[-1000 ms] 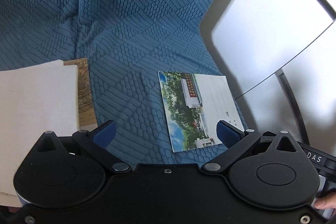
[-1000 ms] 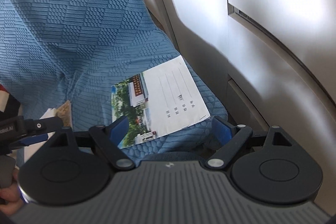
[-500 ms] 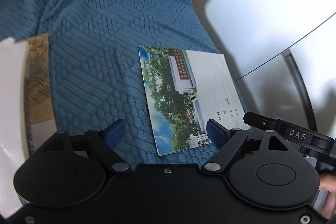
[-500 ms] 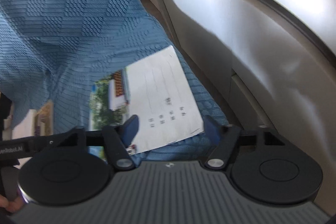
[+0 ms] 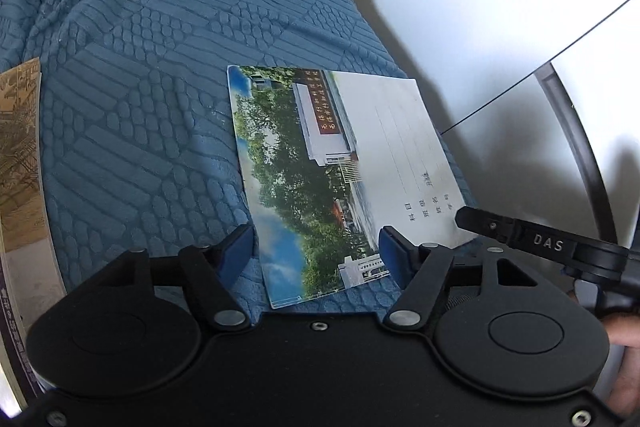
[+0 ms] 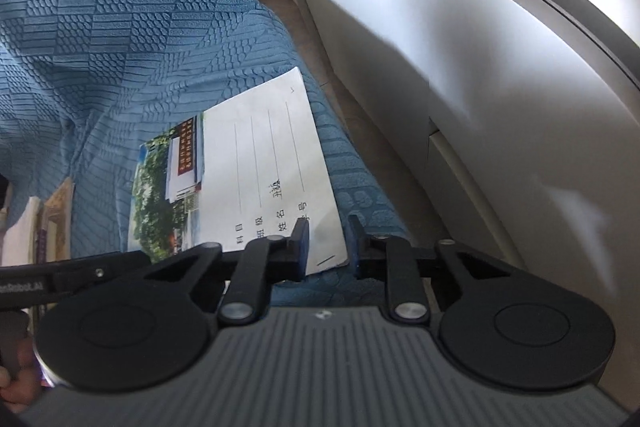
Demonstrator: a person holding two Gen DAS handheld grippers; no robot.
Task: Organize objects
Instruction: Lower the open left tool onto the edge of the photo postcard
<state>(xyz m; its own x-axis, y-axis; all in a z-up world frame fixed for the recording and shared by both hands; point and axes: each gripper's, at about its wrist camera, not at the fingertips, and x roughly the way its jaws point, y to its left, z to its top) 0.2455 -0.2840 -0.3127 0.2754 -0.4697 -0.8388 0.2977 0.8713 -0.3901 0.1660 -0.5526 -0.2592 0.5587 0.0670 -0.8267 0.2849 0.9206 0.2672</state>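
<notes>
Since a second ago both grippers have closed in on the notebook [image 5: 340, 171], which now fills more of each view, and the right gripper [image 6: 326, 247] has narrowed its jaws from wide apart to a small gap at the notebook's near right corner. That corner sits between the blue pads [image 6: 302, 247], but whether they actually pinch it cannot be told; a sliver of space shows on either side of the paper edge. The left gripper [image 5: 316, 251] hangs with its jaws spread wide over the notebook's near edge, holding nothing. The notebook lies flat on the blue quilted cover [image 5: 160, 67], close to the cover's right-hand edge beside the white cabinet [image 5: 500, 7]. Its long axis runs away from the grippers, tilted slightly leftward at the far end in the left wrist view; the printed characters read sideways. The left half of its cover is a photograph of green trees, blue sky and a white building with a red sign; the right half is white with ruled lines, small printed characters and a bit of handwriting. Well apart to the left, a stack of books [image 5: 20, 155] with a tan patterned cover rests on the same cover.
</notes>
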